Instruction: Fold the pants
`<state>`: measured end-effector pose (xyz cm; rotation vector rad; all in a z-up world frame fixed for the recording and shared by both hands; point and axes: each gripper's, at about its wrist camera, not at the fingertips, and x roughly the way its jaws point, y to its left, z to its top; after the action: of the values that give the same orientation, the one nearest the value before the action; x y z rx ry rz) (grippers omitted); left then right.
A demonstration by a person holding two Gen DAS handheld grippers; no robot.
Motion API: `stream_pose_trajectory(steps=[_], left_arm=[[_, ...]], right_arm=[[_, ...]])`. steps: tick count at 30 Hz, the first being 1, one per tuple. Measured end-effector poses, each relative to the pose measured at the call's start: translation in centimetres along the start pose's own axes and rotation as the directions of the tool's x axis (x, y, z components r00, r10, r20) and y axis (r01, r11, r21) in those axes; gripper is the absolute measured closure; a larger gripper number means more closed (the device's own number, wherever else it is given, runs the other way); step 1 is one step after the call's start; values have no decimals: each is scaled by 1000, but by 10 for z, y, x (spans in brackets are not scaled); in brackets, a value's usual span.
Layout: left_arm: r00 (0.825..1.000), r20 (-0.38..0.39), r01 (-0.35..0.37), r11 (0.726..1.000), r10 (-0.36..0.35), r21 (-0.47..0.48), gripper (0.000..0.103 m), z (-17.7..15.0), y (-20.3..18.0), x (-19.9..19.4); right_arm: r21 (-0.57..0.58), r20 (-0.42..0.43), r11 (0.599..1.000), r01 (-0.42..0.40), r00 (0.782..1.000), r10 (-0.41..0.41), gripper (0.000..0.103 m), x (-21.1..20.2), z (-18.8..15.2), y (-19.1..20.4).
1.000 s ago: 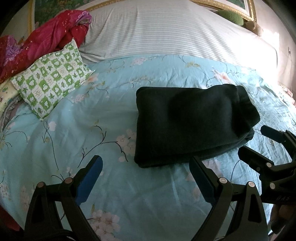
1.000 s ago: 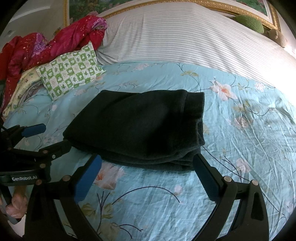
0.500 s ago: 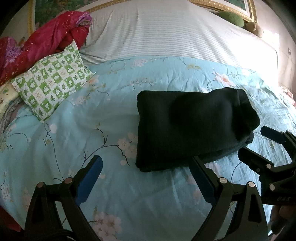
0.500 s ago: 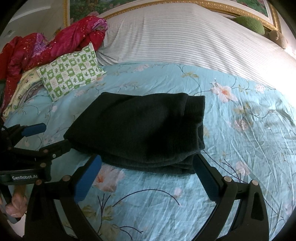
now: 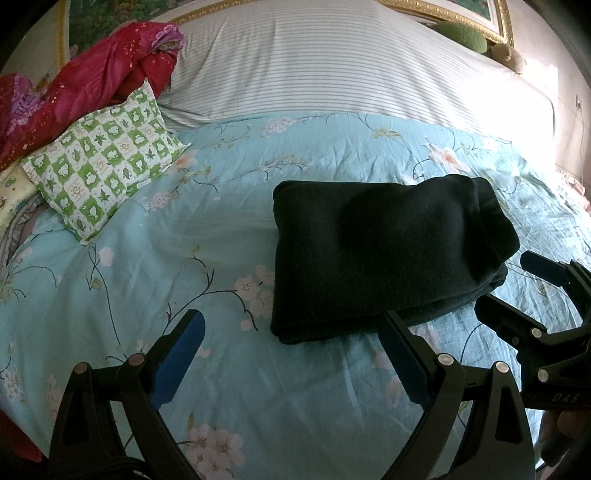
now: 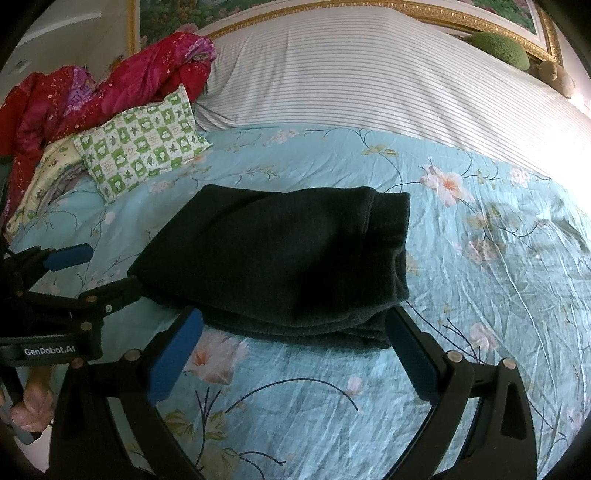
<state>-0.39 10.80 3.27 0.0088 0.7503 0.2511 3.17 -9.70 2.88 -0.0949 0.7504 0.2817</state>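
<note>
Left wrist view: the dark pants (image 5: 384, 266) lie folded on the floral bedspread (image 5: 184, 258). The left gripper (image 5: 291, 354) and right gripper (image 6: 295, 343) hover before them, both spread wide, holding nothing.

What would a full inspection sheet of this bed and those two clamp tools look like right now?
Surface: bed with a light blue floral sheet, creased but bare around the work.
Job's things: dark pants folded into a compact stacked rectangle, lying flat mid-bed.
Clutter: green checked pillow and red bedding heaped at the far left; striped bolster across the head.
Grippers: left gripper open and empty, short of the near edge of the pants; right gripper open and empty, its fingers to either side of the near edge.
Cables: one thin lead on the wall at far right, otherwise nothing seen.
Surroundings: gilt picture frame and a green plush cushion behind the bed.
</note>
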Motion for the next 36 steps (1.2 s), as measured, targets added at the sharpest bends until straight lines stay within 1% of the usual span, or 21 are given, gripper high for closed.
stream_pose_trajectory(steps=[20, 36], left_arm=[[1000, 10, -7, 1000, 7, -12, 8, 4, 4, 2], [1000, 11, 2, 1000, -2, -23, 9, 11, 6, 0]], right_arm=[[0, 8, 1000, 6, 1000, -6, 4, -2, 3, -3], [16, 18, 1000, 7, 1000, -8, 4, -5, 6, -12]])
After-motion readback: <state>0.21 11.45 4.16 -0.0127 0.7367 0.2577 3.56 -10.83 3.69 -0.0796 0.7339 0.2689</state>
